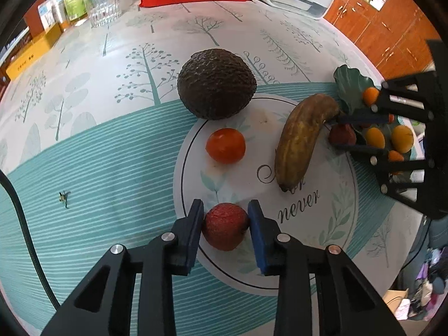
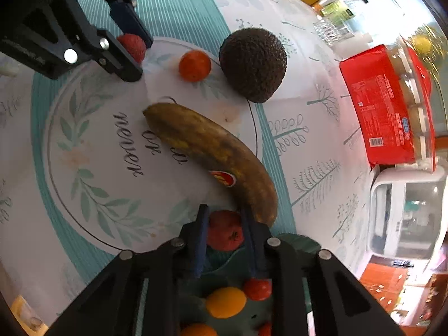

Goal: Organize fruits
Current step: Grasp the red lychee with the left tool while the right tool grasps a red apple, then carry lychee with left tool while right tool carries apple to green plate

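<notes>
Left wrist view. The left gripper (image 1: 225, 225) enters from 6 o'clock, its blue pads pressed against both sides of a red lychee (image 1: 224, 226) on the tablecloth (image 1: 84, 154). Toward 12 o'clock lie an orange cherry tomato (image 1: 225, 145) and, beyond it, a dark avocado (image 1: 217, 84). A browned banana (image 1: 301, 140) lies toward 2 o'clock. At 3 o'clock the right gripper (image 1: 361, 137) reaches over a green leaf-shaped dish (image 1: 350, 84) holding small orange fruits (image 1: 402, 139), with a second lychee (image 1: 342, 135) between its fingers.

Right wrist view. The right gripper (image 2: 224, 231) enters from 6 o'clock, jaws narrow and holding the second lychee (image 2: 224, 231) at the far rim of the green dish (image 2: 296, 242); orange fruits (image 2: 225, 302) lie below it. The banana (image 2: 212, 151), bearing a red sticker (image 2: 224, 178), runs from centre to the gripper's right finger. The avocado (image 2: 253, 64) and tomato (image 2: 194, 65) lie at 12 o'clock. At 10 o'clock the left gripper (image 2: 134, 46) holds the first lychee (image 2: 133, 45). A red package (image 2: 383, 109) stands at 3 o'clock.
</notes>
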Tool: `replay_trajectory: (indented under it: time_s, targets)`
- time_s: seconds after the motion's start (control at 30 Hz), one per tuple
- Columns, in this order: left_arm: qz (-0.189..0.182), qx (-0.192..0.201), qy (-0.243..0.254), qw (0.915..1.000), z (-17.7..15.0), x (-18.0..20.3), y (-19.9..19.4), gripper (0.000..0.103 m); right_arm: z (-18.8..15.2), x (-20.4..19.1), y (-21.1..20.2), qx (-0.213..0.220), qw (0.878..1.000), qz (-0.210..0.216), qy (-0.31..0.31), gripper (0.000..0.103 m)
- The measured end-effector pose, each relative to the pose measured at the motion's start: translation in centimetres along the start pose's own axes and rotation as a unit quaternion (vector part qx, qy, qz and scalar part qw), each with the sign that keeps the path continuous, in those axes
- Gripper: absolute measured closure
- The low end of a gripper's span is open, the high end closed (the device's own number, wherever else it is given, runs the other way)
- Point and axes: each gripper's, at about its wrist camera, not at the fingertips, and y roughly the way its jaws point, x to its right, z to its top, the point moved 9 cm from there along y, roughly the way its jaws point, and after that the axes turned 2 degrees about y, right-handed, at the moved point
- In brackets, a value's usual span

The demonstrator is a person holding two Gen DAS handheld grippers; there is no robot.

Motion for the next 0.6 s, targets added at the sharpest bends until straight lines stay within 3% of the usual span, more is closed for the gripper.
replay_trajectory:
  time_s: [0.03,0.07,0.27,0.5,0.57,0.6]
  targets:
    - [-0.002,0.0,-0.003,1.0,-0.1,-0.1,-0.1,0.073,0.1,0.1,-0.4,0.007,1.0,0.006,0.013,0.084]
    - [-0.008,0.0,-0.007,0.9999,-0.1,-0.1,-0.3,0.073,0.1,0.3,-0.8,0.014,0.999,0.014,0.029,0.103]
    - [-0.021,0.005,-0.023,0.9995,-0.4,0.4,-1.6,0.074,-0.4,1.0,-3.4,0.052,0.989,0.05,0.126,0.103]
    - [-0.022,0.01,-0.045,0.9987,-0.5,0.7,-2.7,0.074,-1.9,1.5,-2.4,0.041,0.977,0.086,0.193,0.101]
    - [-0.022,0.014,-0.05,0.9984,-0.7,0.8,-3.1,0.074,-1.9,1.9,-2.3,0.045,0.975,0.09,0.198,0.095]
    - [-0.021,0.015,-0.054,0.9982,-0.8,0.8,-3.3,0.074,-1.8,2.1,-2.2,0.047,0.975,0.091,0.199,0.086]
